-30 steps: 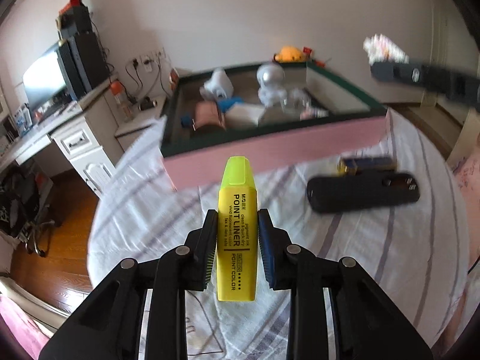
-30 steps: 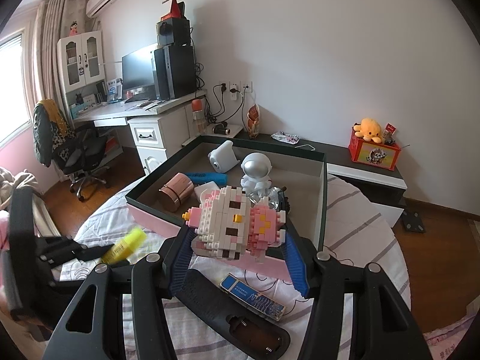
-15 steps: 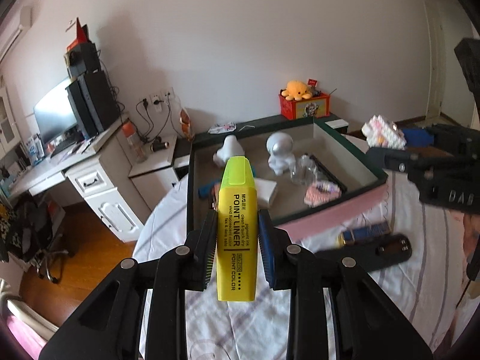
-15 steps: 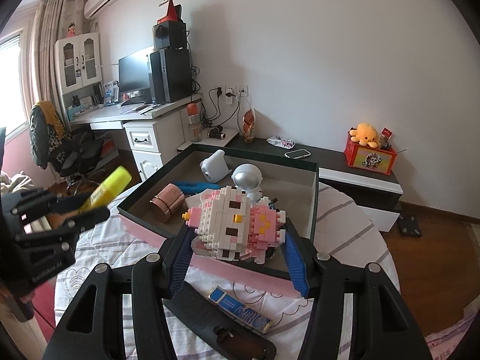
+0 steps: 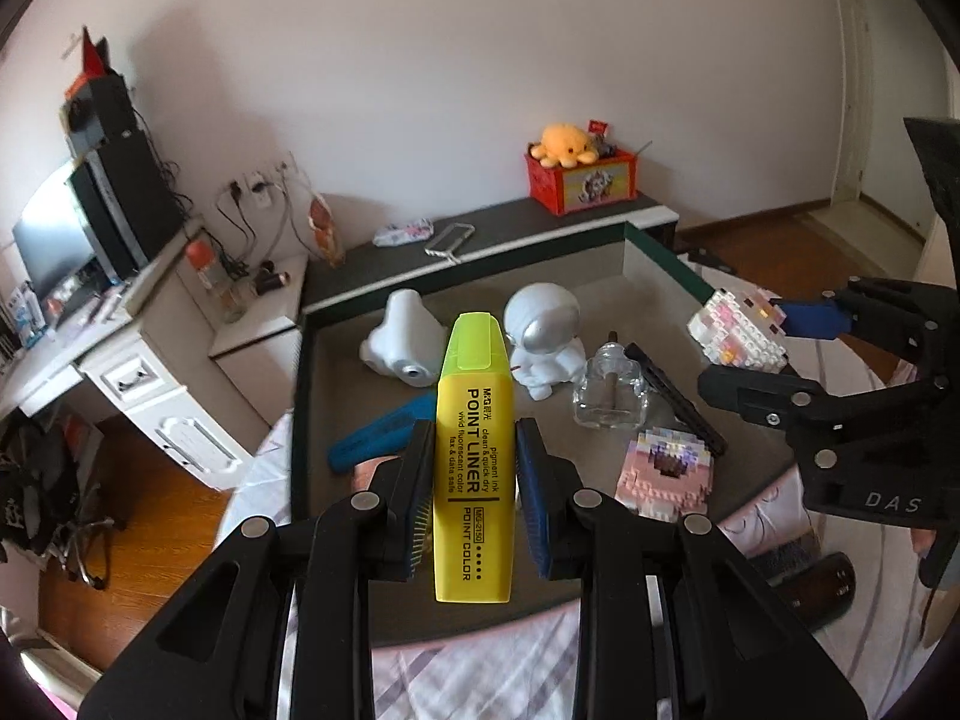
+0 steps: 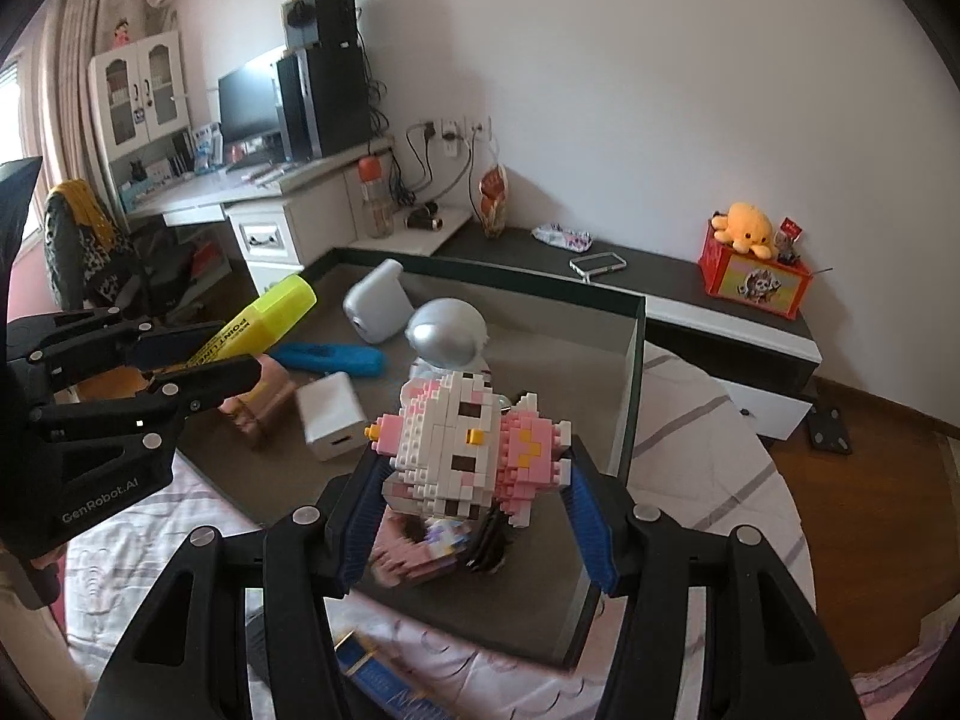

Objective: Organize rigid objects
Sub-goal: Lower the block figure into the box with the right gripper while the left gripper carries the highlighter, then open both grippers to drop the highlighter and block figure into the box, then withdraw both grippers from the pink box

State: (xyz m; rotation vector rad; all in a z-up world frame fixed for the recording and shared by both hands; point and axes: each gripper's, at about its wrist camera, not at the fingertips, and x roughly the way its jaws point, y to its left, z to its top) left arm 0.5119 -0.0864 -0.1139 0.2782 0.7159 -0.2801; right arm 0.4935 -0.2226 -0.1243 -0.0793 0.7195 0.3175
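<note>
Left tool (image 5: 474, 468): pads pressed against both flanks of a yellow highlighter (image 5: 474, 456), which stands lengthwise between them, cap end pointing away from the camera. The highlighter is carried in the air above the near-left part of the box (image 5: 298, 396), a shallow tray with dark walls and a pink outer face that rests on a bed (image 5: 480, 672) covered in striped cloth.

Right tool (image 6: 474, 516): partly spread, its blue pads clamped on a white-and-pink block figure (image 6: 468, 450), held above the near-right part of the box, close to its right wall.

Contents of the box: a white camera-like device (image 5: 399, 348) and an astronaut figure (image 5: 543, 342) toward the far wall; a blue case (image 5: 378, 435) at the left; a clear glass bottle (image 5: 609, 393) and a black strip (image 5: 675, 405) right of centre; a pink block model (image 5: 666, 474) near the front right; a white cube (image 6: 330, 417) and a copper-pink cylinder (image 6: 261, 402) at the near left.

On the bed, outside the box's near wall: a dark oblong case (image 5: 822, 588) and a blue-and-gold packet (image 6: 384, 681).
</note>
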